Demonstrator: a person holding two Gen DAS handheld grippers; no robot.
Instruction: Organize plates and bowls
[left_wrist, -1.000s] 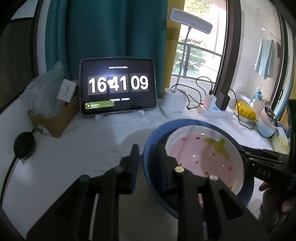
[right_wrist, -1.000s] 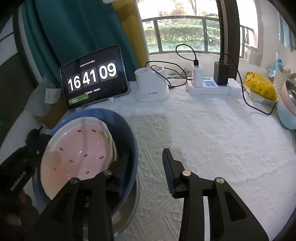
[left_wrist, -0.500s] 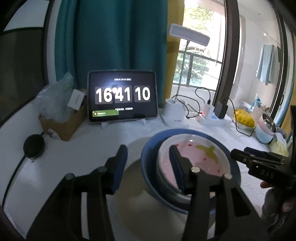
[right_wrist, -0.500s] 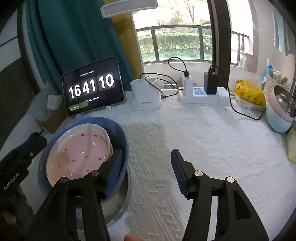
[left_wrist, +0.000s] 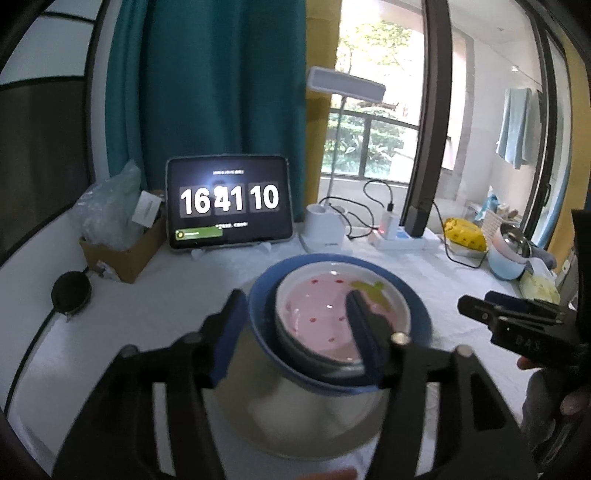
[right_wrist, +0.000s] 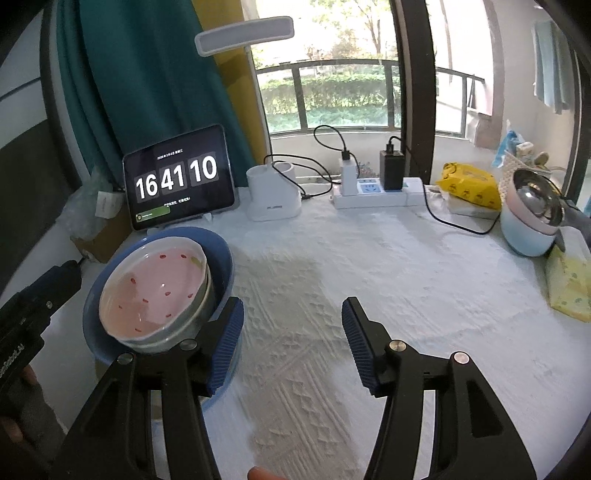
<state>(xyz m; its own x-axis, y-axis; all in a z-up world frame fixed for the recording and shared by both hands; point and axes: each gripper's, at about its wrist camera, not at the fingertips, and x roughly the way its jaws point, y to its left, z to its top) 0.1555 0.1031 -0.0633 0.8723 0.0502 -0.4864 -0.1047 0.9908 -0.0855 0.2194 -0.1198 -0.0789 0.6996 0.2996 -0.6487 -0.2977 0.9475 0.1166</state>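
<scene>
Resting on the white surface (right_wrist: 388, 266) near its left edge, the pink bowl (right_wrist: 155, 291) sits nested inside the blue bowl (right_wrist: 221, 258). Left claw (left_wrist: 291, 328) is opening, pads astride the stack without pressing; right claw (right_wrist: 291, 339) gapes empty beside it.

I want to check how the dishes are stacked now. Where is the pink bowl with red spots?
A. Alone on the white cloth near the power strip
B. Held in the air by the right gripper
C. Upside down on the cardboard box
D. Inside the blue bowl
D: the pink bowl sits nested inside the blue bowl, and no gripper touches it.
</scene>
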